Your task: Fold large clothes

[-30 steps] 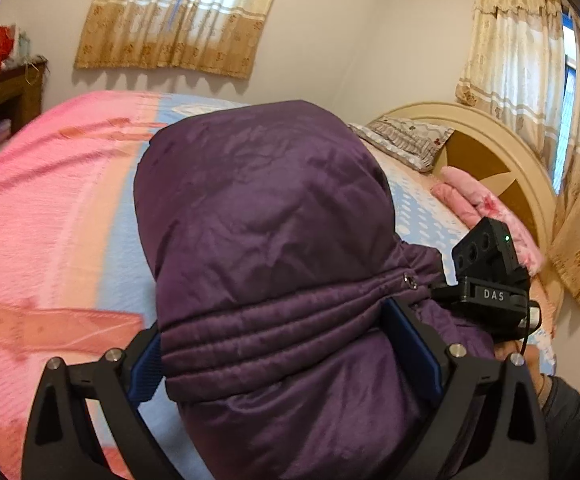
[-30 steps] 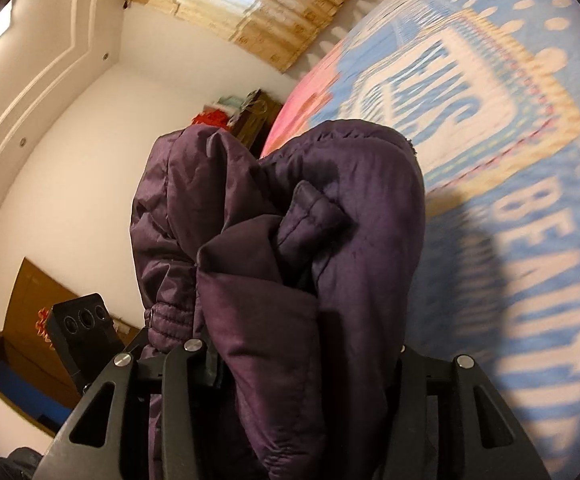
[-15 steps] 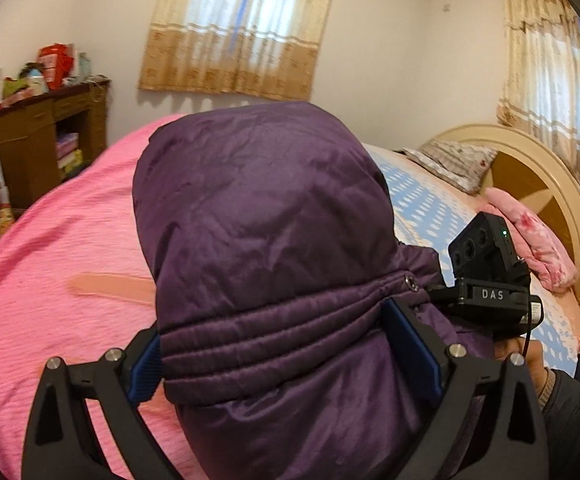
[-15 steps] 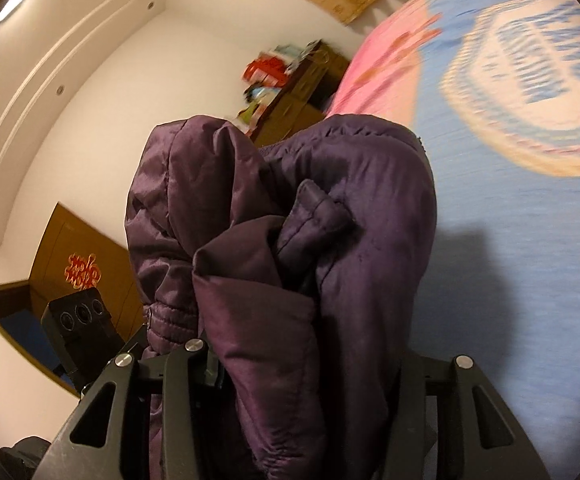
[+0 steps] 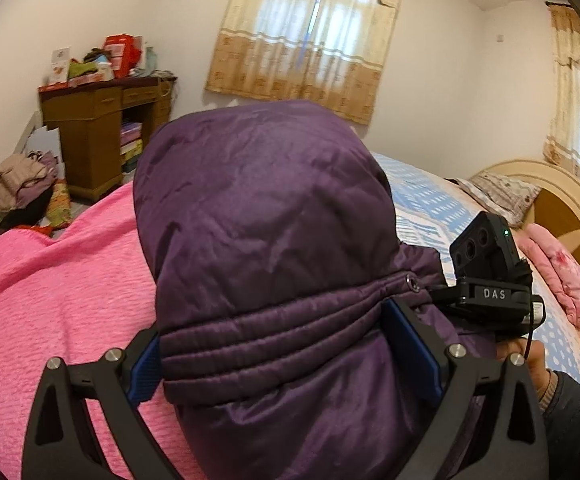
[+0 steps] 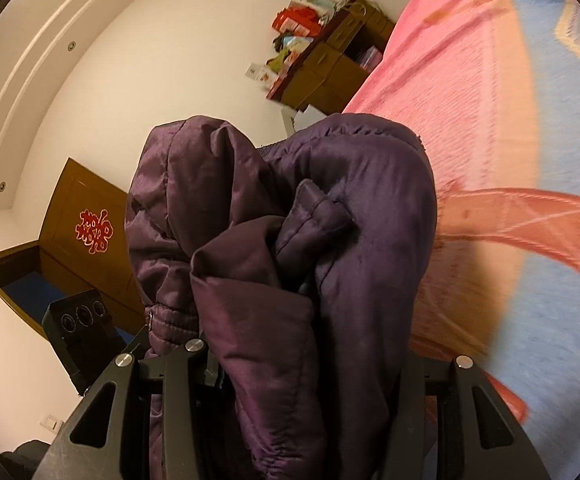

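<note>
The purple padded jacket is bunched up and held off the bed by both claws at once. In the left wrist view, the left claw is clenched on a stitched, ribbed band of the jacket, its blue pads pressing the fabric from either side, and the rest of the jacket bulges up in front of the camera like a hood. Just to the right of it sits the right claw's black camera block (marked DAS), with a hand and dark sleeve below it.

In the right wrist view, the right claw is grasping a thick wad of the same jacket, folds and a hem tab crumpled between its fingers. The left claw's camera block shows at lower left, near the jacket.

Under and beyond the jacket lies the bed's pink and blue blanket. A brown wooden desk piled with boxes stands against the far wall, beside curtains. A pillow lies near the round headboard.
</note>
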Available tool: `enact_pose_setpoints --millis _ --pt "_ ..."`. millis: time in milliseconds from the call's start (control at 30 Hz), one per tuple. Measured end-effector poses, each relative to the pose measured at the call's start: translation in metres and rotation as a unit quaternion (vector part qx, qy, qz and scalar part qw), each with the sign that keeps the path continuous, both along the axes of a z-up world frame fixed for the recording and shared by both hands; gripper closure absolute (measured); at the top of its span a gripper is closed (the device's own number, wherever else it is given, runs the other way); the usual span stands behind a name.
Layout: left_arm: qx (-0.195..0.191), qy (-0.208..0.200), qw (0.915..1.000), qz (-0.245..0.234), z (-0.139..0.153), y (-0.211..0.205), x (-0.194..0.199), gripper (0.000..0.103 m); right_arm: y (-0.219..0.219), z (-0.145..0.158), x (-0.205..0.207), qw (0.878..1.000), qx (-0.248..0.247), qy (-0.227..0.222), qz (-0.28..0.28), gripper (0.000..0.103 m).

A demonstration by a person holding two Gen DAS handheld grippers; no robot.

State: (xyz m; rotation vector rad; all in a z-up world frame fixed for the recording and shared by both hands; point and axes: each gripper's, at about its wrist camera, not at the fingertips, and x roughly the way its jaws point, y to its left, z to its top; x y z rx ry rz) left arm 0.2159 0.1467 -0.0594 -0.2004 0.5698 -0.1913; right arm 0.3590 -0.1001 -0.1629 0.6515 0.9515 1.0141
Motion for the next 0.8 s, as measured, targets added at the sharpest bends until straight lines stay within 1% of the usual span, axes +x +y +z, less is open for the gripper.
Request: enact_pose_setpoints --millis 100,167,500,733,767,800 --pt "-0.004 0.004 0.9999 0.013 -0.005 0.012 -0.002 0.003 0.016 -0.004 0.005 1.000 -0.007 0.004 0.011 0.056" --pt "-0.009 0.007 0.9997 0.020 -0.008 0.019 -0.002 0.003 0.027 -0.001 0.014 1.000 -0.011 0.005 0.017 0.056" --pt "-0.031 0.015 0.9984 0.044 -0.022 0.047 -0.003 0.003 0.057 -0.003 0.025 0.999 -0.028 0.012 0.037 0.056" --pt "-0.043 0.022 0.9977 0.048 -0.029 0.051 -0.010 0.003 0.061 0.007 0.018 0.998 -0.039 0.011 0.040 0.056" --pt "-0.044 0.022 0.9976 0.048 -0.029 0.052 -0.009 0.003 0.060 0.009 0.016 0.998 -0.045 0.031 0.027 0.056" --pt "-0.046 0.023 0.9976 0.047 -0.030 0.054 -0.008 0.003 0.061 0.010 0.015 0.998 -0.048 0.031 0.026 0.056"
